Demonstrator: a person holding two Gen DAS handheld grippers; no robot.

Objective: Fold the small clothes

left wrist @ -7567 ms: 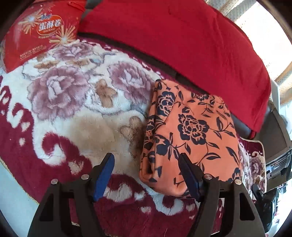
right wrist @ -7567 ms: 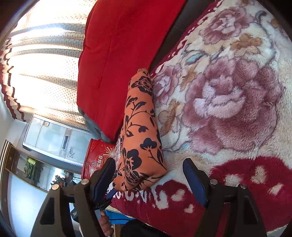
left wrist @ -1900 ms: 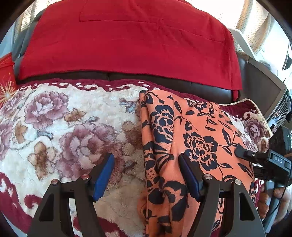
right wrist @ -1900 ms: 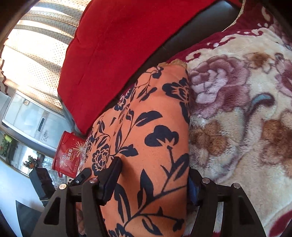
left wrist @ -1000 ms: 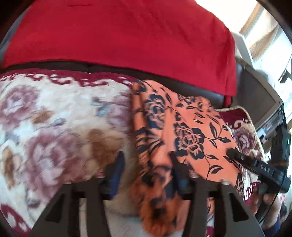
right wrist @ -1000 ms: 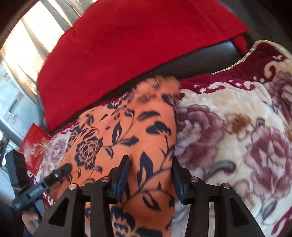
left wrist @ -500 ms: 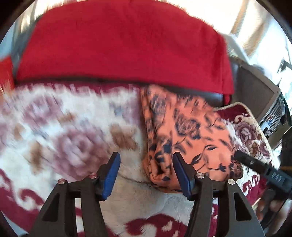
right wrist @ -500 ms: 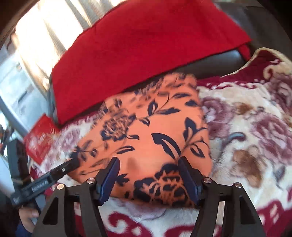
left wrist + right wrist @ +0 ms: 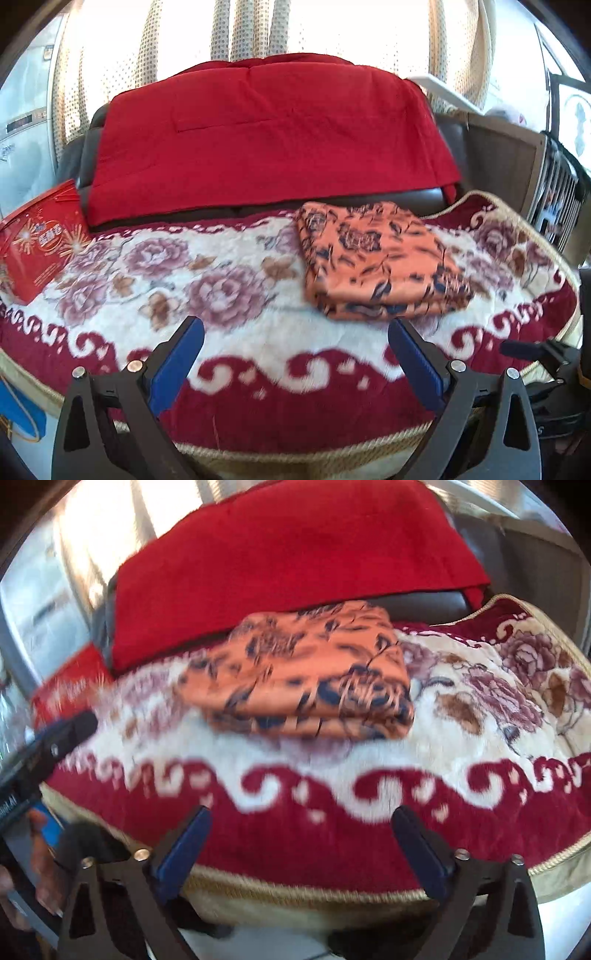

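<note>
The left gripper (image 9: 295, 343) has just been opening, and its blue-padded jaws now stand wide apart with nothing between them — only the dark red border of the floral blanket (image 9: 229, 295) lies under the gap. Beyond the jaws and toward the right one, the folded orange garment (image 9: 376, 266) rests flat on the blanket, clear of both pads. Farther back, a red throw (image 9: 266, 140) drapes the sofa back. Far off the left jaw lies a red snack bag (image 9: 37, 240); off the right jaw, the other gripper's tip (image 9: 539, 350) pokes in.
</note>
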